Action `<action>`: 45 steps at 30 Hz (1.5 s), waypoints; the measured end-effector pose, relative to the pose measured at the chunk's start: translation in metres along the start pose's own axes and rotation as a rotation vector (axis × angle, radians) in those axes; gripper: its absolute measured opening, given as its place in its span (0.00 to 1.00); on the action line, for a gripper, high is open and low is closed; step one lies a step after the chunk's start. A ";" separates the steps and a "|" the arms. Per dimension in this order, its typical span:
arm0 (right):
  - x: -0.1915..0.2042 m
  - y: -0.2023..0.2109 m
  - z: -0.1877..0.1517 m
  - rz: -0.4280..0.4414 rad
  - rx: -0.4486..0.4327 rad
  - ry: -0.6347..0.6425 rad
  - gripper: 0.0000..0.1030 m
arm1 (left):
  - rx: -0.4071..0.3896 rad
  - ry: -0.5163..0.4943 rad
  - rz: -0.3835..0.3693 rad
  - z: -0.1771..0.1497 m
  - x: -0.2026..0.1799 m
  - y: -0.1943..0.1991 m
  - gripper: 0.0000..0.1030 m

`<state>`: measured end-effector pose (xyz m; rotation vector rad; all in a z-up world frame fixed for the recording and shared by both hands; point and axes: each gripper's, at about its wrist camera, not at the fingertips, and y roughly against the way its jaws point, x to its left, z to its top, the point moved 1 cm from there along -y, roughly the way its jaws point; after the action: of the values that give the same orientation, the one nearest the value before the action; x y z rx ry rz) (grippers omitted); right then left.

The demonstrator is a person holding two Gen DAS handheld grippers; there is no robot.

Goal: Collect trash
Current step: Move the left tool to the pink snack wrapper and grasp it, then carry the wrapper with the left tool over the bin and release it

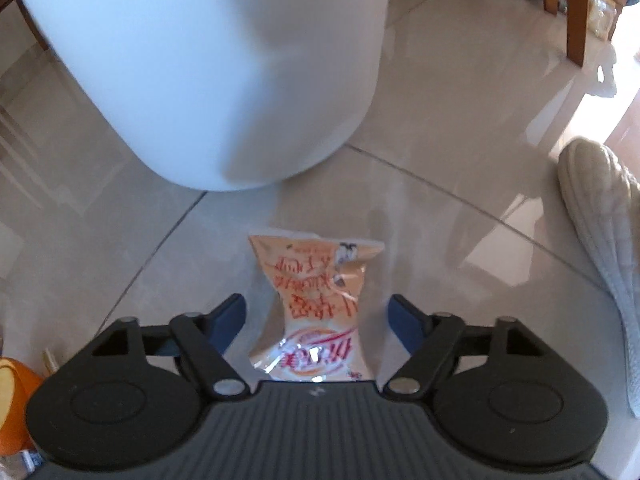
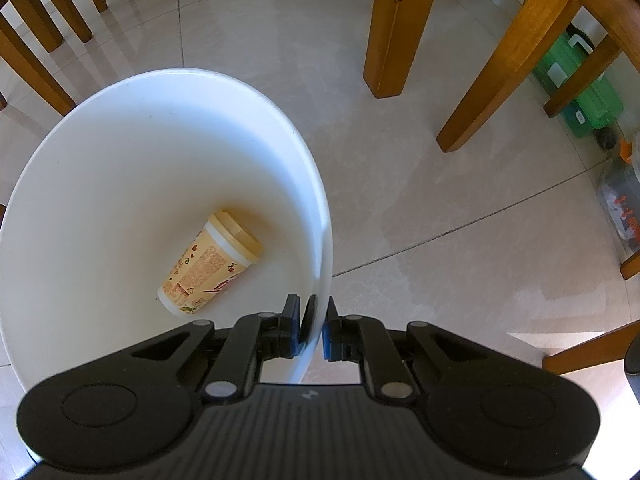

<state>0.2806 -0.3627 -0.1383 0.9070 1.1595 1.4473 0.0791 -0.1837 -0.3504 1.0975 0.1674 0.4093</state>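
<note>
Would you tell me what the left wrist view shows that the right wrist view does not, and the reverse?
Only the left wrist view shows the snack wrapper lying on the tiled floor between the open left gripper fingers, plus a beige slipper.

Only the right wrist view shows the bucket's inside, with a lidded cup lying on its side, and the right gripper shut on the rim.

Both show the white bucket and wooden furniture legs.

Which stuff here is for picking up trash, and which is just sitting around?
For the job:
- snack wrapper on the floor, between the open left gripper
- white bin, rim pinched by the right gripper
- cup lying inside the bin

Just around:
- chair legs
- green box
- slipper
</note>
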 end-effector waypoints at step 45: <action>-0.002 -0.003 0.000 0.024 0.003 0.005 0.13 | -0.125 0.201 0.018 0.188 0.100 0.264 0.43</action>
<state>0.2819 -0.3643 -0.1406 0.9230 1.1585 1.4684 0.1696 -0.1966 -0.0237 0.9349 0.3052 0.5393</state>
